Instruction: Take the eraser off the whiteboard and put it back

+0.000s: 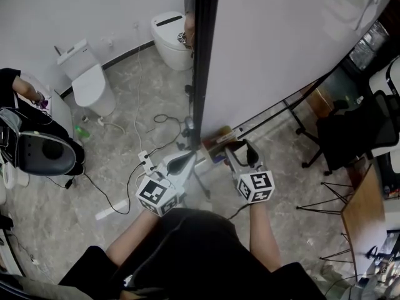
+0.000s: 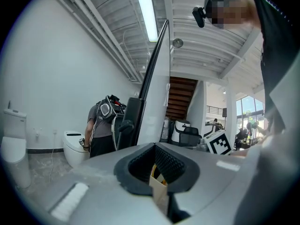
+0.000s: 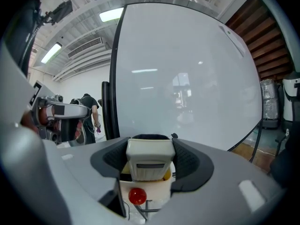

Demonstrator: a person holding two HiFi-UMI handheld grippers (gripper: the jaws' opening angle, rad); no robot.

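I see the right gripper (image 3: pixel 150 143) clamped on the eraser (image 3: pixel 149 161), facing the whiteboard (image 3: pixel 187 69). Left gripper's (image 2: pixel 154 148) jaws sit together.

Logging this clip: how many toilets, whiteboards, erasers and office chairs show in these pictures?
White ceramic toilets: 2
White whiteboard on a black stand: 1
Off-white block eraser, held in the right claw: 1
Black office chair: 1
Total: 5
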